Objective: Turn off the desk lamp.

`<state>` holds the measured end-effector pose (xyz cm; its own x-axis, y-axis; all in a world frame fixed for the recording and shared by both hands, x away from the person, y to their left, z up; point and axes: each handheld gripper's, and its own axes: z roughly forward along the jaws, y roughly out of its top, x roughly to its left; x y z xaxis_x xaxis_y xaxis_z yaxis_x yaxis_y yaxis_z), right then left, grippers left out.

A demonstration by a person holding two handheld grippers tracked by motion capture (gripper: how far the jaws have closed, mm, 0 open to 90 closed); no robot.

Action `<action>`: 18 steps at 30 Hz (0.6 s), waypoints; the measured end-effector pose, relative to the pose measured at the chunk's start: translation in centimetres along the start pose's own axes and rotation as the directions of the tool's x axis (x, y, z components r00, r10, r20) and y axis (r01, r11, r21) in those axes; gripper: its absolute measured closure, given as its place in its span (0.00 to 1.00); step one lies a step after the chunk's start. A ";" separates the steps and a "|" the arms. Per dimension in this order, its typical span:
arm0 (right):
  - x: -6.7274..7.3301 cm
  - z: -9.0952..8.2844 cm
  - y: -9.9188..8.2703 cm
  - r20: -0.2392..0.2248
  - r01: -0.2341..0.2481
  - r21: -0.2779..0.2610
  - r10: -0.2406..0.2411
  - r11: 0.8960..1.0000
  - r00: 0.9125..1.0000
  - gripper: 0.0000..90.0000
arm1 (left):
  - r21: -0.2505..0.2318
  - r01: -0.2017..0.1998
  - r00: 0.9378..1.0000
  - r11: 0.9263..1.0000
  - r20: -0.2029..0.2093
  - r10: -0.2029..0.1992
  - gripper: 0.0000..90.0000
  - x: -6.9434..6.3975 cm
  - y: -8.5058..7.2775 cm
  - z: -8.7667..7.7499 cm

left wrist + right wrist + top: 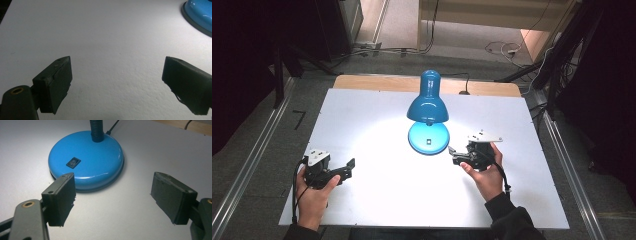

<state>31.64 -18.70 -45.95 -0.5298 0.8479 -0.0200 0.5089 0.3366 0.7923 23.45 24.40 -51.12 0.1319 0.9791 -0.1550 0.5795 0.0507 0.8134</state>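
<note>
A blue lamp [428,117] stands lit near the middle of the bench [377,200], toward its far edge, its shade aimed down at its round base. The left tool [348,166] and right tool [453,152] both hover spread, empty.

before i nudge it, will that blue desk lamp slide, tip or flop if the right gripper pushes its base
The blue desk lamp will probably slide rather than tip: its round base is wide, low and glossy on a smooth white table. The ribbed gooseneck looks bendable, so the shade may wobble. The cord behind might drag. The right gripper is open beside the base.
</note>
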 end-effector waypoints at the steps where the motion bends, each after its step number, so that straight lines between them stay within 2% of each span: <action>1: 0.0 0.0 0.0 -0.001 0.001 0.000 -0.001 1.000 1.000 0.21 | 0.000 0.000 1.000 1.000 0.000 0.000 0.11 0.0 0.0 0.0; 18: 0.6 1.0 0.5 -0.005 0.006 -0.005 -0.006 1.000 1.000 0.22 | -0.001 -0.001 1.000 1.000 0.001 0.001 0.11 0.0 0.0 -0.1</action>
<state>32.28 -17.58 -46.17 -0.5357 0.8441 -0.0217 0.5026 0.3394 0.7951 23.41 24.44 -51.09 0.1332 0.9789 -0.1548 0.5786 0.0500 0.8141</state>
